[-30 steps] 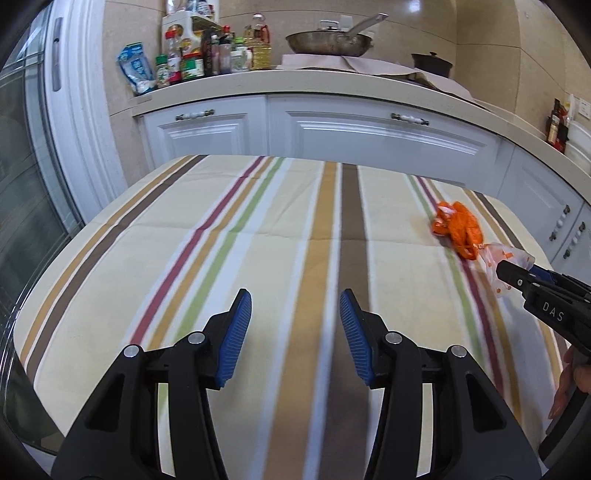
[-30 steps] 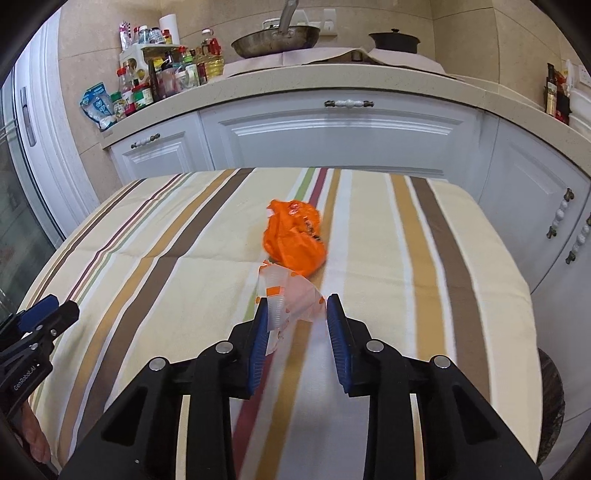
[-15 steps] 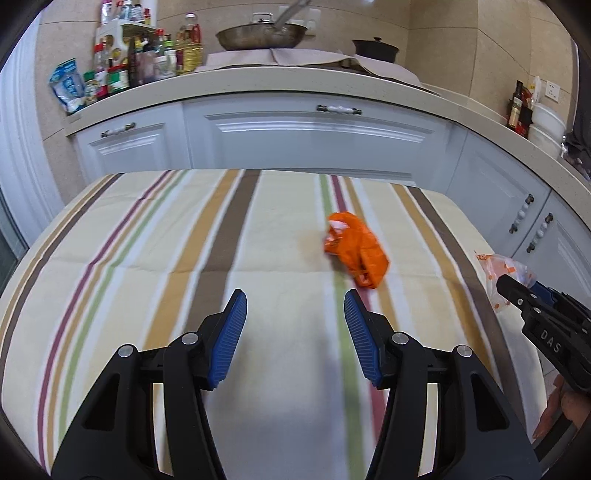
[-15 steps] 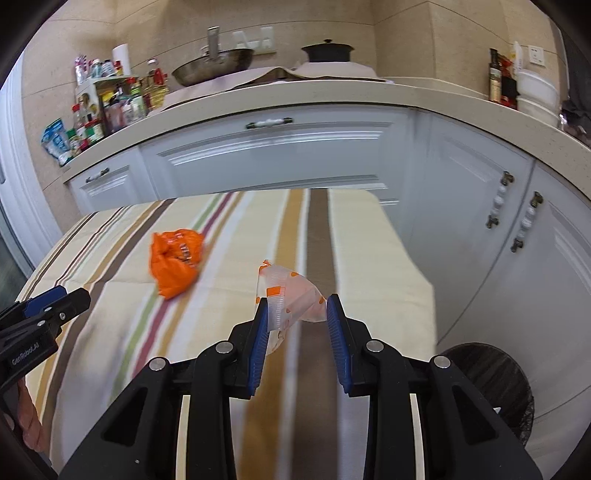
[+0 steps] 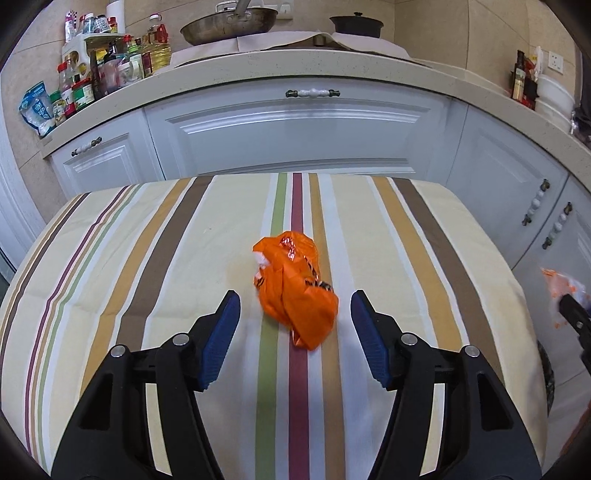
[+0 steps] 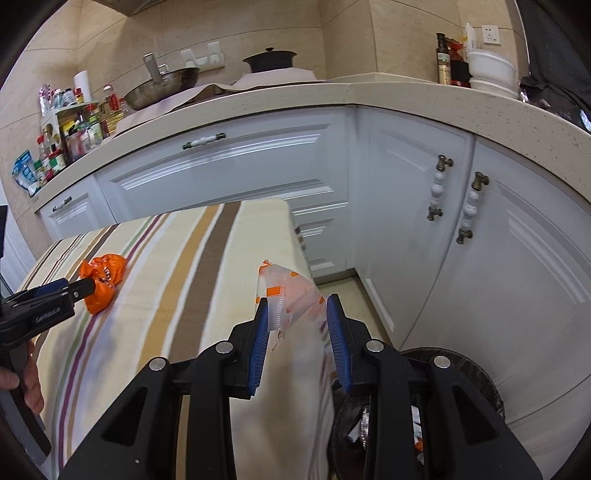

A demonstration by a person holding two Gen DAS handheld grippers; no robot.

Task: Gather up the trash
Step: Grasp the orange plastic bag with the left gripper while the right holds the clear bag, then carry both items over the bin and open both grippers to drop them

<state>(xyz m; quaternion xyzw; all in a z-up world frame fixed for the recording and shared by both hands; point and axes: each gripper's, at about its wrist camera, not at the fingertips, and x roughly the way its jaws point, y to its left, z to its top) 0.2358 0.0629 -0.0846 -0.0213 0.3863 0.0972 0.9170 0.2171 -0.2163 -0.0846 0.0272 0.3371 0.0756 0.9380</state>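
Right tongs point(image 6: 297, 306) grip clear wrapper point(image 6: 290, 295) — left tongs' point(image 5: 293, 308) jaws just widened around orange bag point(image 5: 295, 291)

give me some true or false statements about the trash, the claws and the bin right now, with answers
1. The right claw is shut on a clear wrapper with orange print. True.
2. The orange plastic bag is already in the trash bin. False: it lies on the striped tablecloth, in front of the left claw.
3. The left claw grips the orange bag. False: its jaws stand apart and have just been opening, with the bag ahead between the fingertips, untouched.
4. A dark trash bin stands on the floor beside the table, below the right claw. True.
5. The wok sits on the table. False: it is on the counter behind.
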